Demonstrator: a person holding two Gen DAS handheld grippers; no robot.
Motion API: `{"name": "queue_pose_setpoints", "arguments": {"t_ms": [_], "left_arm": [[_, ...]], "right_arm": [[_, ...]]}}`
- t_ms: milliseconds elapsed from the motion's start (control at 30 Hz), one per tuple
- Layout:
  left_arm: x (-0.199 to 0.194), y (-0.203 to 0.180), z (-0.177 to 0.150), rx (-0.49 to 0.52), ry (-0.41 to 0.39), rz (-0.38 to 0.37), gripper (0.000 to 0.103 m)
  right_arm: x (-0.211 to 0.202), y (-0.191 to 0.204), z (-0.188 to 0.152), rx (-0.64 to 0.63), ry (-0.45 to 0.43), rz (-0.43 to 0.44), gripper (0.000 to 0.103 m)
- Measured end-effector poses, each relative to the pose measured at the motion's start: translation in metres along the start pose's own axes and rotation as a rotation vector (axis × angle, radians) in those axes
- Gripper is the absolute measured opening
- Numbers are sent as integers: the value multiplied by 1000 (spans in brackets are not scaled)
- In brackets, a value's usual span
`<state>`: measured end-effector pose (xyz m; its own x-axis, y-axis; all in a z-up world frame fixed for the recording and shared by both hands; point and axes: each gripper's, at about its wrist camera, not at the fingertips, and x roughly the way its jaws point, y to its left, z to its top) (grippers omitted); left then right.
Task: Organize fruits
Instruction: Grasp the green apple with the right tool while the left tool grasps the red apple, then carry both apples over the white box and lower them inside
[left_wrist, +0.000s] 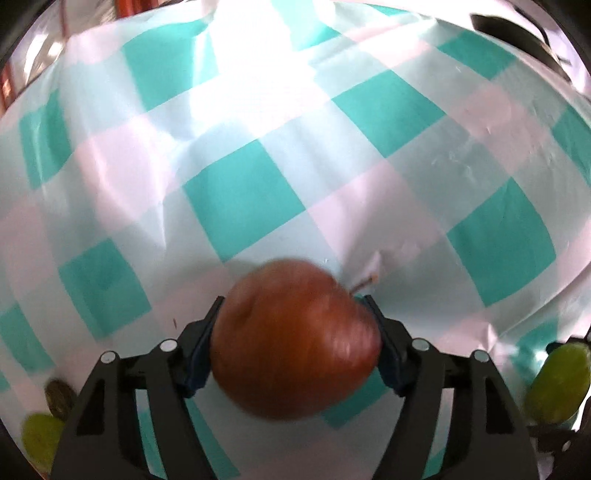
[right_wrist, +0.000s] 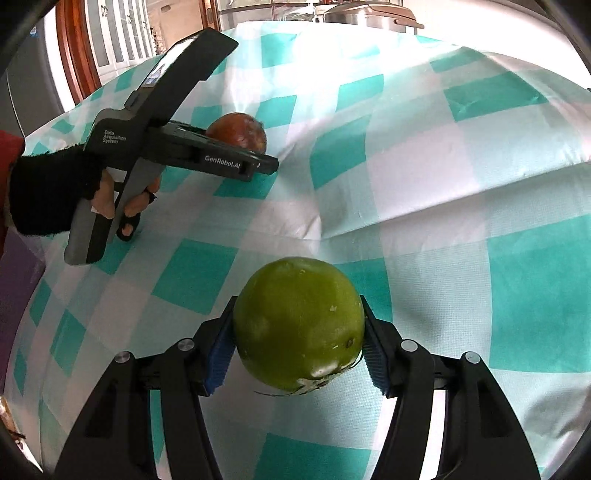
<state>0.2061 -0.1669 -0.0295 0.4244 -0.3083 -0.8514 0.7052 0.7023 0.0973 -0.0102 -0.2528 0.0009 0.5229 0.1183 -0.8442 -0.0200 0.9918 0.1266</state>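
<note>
A: Judging progress: mid-task. Two fruits are lifted, none seen placed. No bowl or tray is visible in either view, so the destination can't be told.

B: Left side?

A: The red apple (left_wrist: 295, 339) is clamped between the pads of the left tongs (left_wrist: 295, 341), stem pointing away to the right, held above the checked cloth (left_wrist: 243, 206) on the desk. It is blurred.

B: Right?

A: The green fruit (right_wrist: 299, 328) is gripped by the right tongs (right_wrist: 297, 341), stem end down and toward the camera. Relative to it, the red apple sits further out and to the left.

B: Left over?

A: More green fruit (left_wrist: 554, 380) is seen just right of the apple at the edge of the left view, another (left_wrist: 40, 435) low left. Sorting is judged unfinished.
</note>
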Motion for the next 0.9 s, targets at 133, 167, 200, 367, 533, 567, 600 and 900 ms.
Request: {"name": "queue_pose_setpoints", "arguments": {"t_ms": [133,167,200,367,533,567,600,900], "left_arm": [[4,-13,10,23,2,-22,67],[4,-13,11,23,13,-22,66],[3,-14,11,12,23,-37,65],[-22,-26,-19,-95,26,-73,65],[-54,-37,-57,-230,39,-79,65],[-63,-39,-67,-253,49,-78,65],[-68,-43,-73,-267,57,-76,65],[-169,-72,-207,-435,123,-60,65]], "right_arm": [[0,5,-1,-8,-5,-24,60],[0,7,-1,-8,-3,-33,60],[-1,8,-2,-3,-1,-39,60],[-8,10,-8,39,15,-65,60],[-22,19,-21,97,51,-47,60],[-26,22,-26,107,62,-39,60],[-30,25,-29,116,68,-30,60],[-57,54,-59,276,164,79,59]]}}
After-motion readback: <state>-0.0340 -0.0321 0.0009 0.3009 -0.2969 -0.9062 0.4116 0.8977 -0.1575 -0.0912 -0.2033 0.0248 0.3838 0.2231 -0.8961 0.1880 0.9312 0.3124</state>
